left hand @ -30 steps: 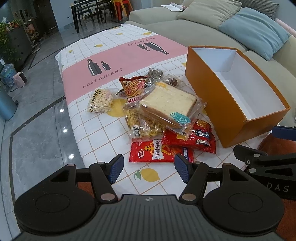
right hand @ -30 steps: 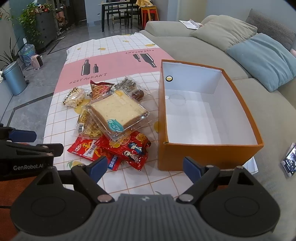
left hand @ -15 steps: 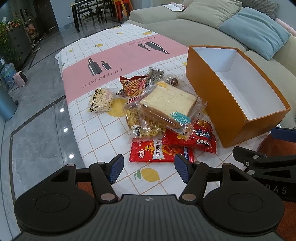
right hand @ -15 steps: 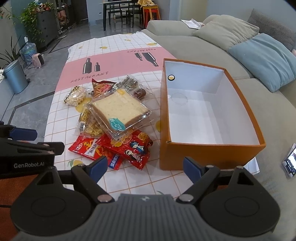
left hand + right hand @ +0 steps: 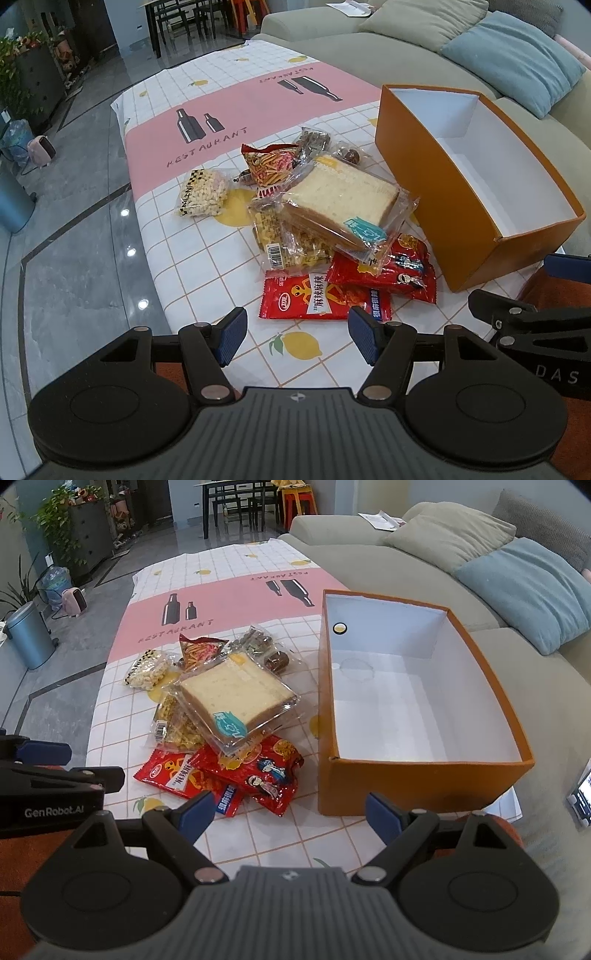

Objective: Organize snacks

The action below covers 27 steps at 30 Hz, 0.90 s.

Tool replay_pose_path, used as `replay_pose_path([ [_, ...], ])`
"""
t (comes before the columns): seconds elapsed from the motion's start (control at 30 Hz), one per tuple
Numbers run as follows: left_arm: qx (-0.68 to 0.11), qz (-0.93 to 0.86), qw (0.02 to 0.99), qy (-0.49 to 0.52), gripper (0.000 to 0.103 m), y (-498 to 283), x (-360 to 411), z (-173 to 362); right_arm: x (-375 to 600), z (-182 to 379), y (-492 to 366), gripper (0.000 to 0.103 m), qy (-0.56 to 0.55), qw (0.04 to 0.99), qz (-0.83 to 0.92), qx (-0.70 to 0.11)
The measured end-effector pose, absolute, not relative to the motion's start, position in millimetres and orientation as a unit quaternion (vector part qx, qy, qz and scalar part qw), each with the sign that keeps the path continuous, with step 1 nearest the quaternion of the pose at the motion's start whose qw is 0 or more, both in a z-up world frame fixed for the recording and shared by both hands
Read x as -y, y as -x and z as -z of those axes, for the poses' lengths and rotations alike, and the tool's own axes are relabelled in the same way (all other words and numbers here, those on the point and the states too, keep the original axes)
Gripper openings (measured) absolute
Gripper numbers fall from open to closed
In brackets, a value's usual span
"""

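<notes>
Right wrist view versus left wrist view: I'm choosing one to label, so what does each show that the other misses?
Only the right wrist view shows the orange box's whole white floor, the small round mark on its inner wall, and a phone on the sofa. Only the left wrist view shows the flat red packet's full front. Both share the wrapped bread slice, the puffed snack bag, and open, empty grippers.
</notes>
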State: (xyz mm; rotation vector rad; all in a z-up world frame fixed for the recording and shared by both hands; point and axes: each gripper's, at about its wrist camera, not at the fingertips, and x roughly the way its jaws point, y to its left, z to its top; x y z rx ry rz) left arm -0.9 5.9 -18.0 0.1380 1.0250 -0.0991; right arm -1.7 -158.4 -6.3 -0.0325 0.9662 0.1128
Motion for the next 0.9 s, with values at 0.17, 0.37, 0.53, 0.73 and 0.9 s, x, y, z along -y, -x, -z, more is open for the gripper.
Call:
replay_pose_path([
  [0.17, -0.492, 0.048, 0.867, -0.055, 0.074, -1.5, -9.7, 19.6, 153.2, 5.9, 0.3, 0.086, 0.029, 0.885, -0.062, -0.460],
  [0.37, -0.495, 0.057, 0.866, -0.034, 0.074, -8.8, -16.7, 21.0, 145.2, -3.9, 2.3, 0.084, 0.051, 0.904, -0.090, -0.416],
  [0.53, -0.498, 0.057, 0.865, -0.027, 0.074, -18.4, -21.6, 24.5, 138.1, -6.0, -1.8, 0.075, 0.079, 0.920, -0.132, -0.361],
  [0.73, -0.501, 0.051, 0.864, -0.015, 0.074, -34.9, -32.5, 33.9, 124.7, 9.9, -32.8, 0.064, 0.141, 0.912, -0.153, -0.353],
  [0.9, -0.512, 0.050, 0.858, 0.011, 0.071, -51.1, -41.8, 44.4, 105.6, 33.1, -61.6, 0.064, 0.176, 0.893, -0.182, -0.371],
])
